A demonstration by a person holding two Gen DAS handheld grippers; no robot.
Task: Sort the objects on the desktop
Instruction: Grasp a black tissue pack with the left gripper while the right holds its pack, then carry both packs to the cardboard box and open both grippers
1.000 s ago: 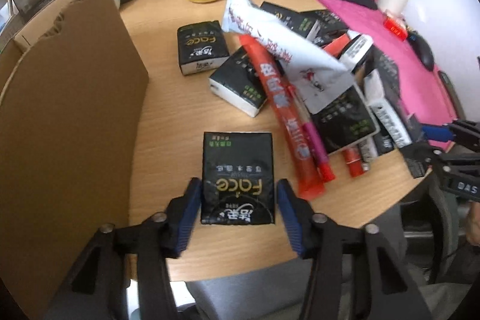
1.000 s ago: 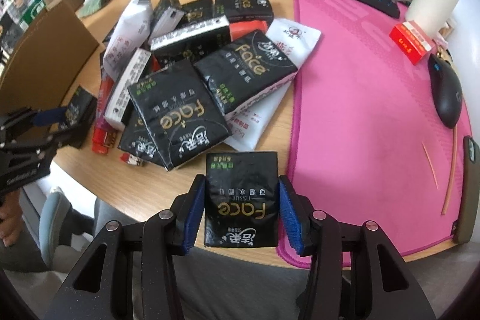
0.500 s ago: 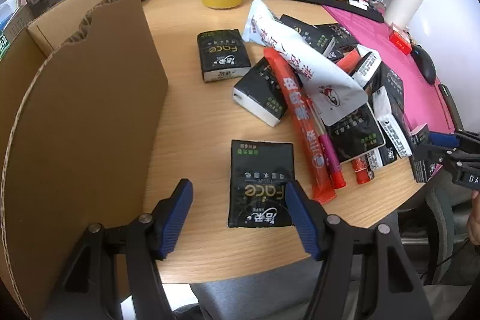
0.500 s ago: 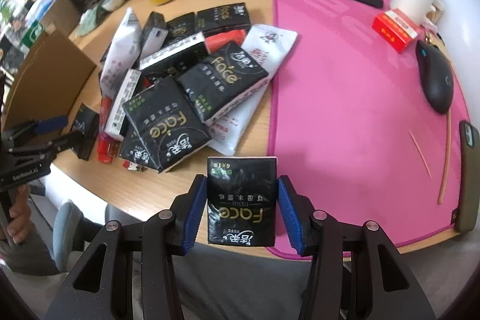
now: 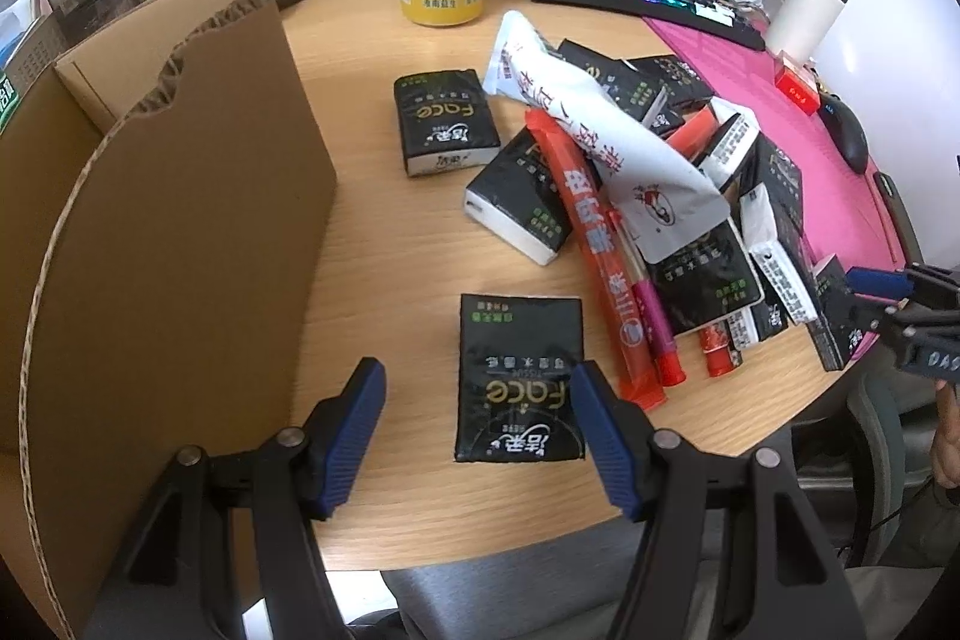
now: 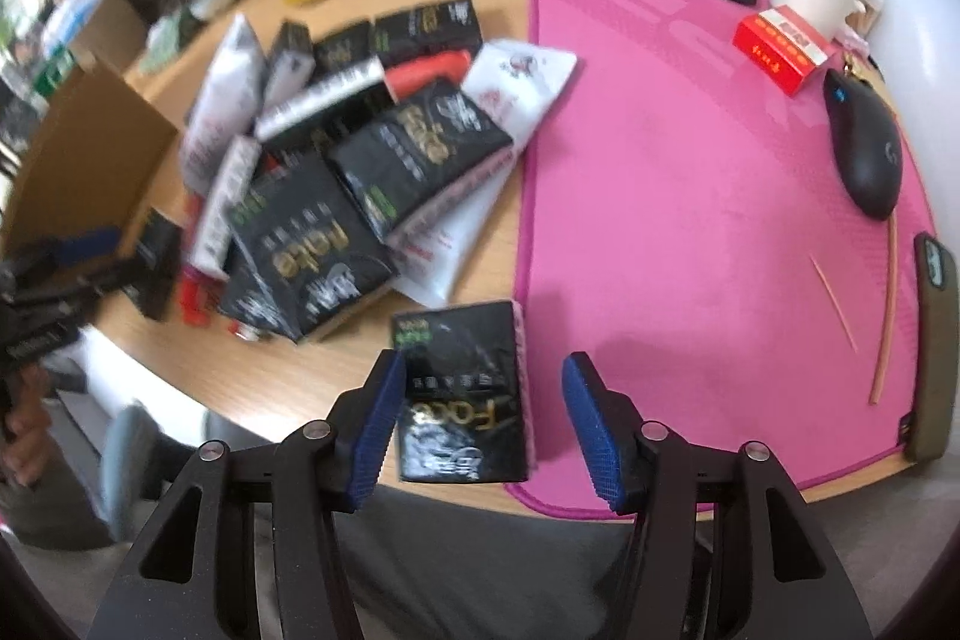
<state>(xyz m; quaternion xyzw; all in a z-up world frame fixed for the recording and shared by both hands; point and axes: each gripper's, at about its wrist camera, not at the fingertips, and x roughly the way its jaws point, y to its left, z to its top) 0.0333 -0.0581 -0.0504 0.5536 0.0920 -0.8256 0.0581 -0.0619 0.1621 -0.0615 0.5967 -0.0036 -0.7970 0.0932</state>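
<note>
Two black tissue packs lie apart from the heap: one (image 5: 521, 379) on the desk (image 5: 390, 250) between the left gripper (image 5: 477, 427)'s spread jaws, untouched. The other (image 6: 462, 394) lies at the pink mat (image 6: 690, 190)'s edge under the right gripper (image 6: 480, 421), whose jaws have just been opening off it. Most sorting remains, I judge (the mixed pile (image 5: 648, 196) of packs and sachets is large).

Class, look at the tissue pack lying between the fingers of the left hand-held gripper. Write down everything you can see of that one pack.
The tissue pack is a flat, black, glossy plastic-wrapped rectangle with gold "Face" lettering, small white script and a green mark at its far end. It lies flat on the wooden desk, print facing up, lengthwise along the left hand-held gripper, whose blue fingers are spread apart on either side and do not press on it. Its right edge lies close to an orange packet; whether they touch is unclear.
</note>
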